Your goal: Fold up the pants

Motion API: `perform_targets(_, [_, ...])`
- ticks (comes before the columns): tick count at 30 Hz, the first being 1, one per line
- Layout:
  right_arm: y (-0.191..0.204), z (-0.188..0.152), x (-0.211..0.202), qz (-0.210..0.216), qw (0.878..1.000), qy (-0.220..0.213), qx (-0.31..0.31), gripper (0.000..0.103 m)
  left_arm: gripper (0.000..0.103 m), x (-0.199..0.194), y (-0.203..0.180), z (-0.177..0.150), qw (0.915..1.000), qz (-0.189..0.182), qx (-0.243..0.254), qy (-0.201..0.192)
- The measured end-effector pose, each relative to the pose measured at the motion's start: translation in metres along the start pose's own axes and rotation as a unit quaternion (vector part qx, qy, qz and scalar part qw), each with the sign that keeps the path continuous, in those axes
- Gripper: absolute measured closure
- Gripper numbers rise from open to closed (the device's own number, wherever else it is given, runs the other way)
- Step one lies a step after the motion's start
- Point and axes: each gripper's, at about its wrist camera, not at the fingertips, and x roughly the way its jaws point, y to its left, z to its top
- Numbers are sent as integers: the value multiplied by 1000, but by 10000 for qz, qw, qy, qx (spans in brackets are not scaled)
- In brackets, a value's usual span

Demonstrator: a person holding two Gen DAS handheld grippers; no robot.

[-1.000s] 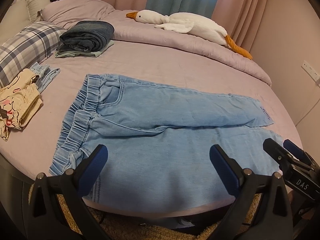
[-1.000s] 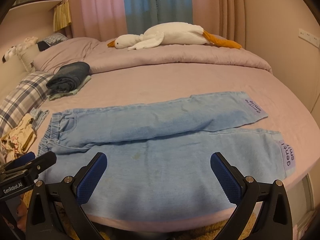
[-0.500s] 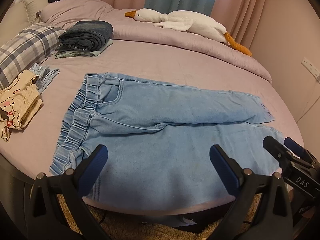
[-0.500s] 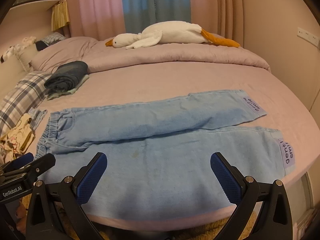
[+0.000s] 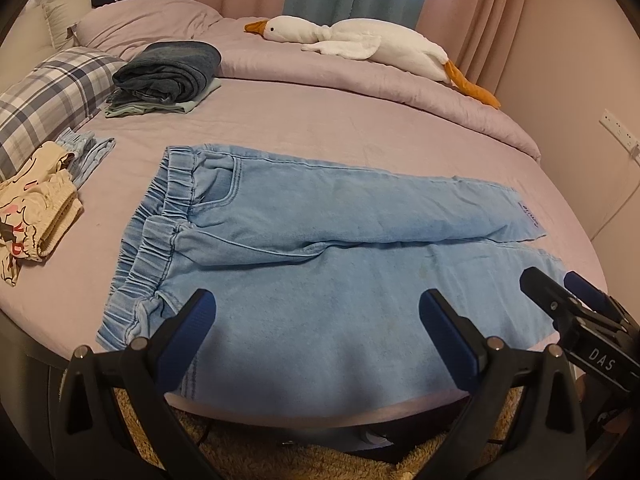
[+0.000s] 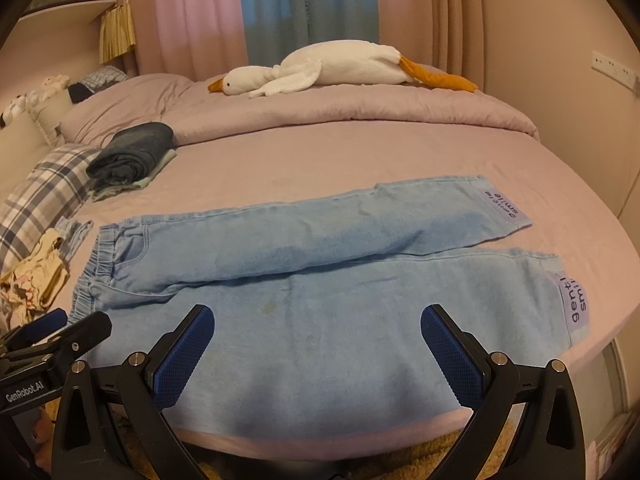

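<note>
Both claws, left (image 5: 316,322) and right (image 6: 318,338), spread wide and empty at frame bottom over the near leg, pants (image 5: 320,248) flat mid-frame on the bed (image 5: 320,124), waistband left, legs still side by side, so no fold made yet.

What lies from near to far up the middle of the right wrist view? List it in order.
Right gripper → light blue pants, spread flat → bare stretch of the bed sheet → bunched duvet → white goose plush → curtains.
</note>
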Motion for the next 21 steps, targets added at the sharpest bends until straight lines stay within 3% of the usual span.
perform_targets(21, [-5, -3, 3, 2, 9999, 93, 91, 0, 1, 4, -4, -2, 9999, 22, 80, 79])
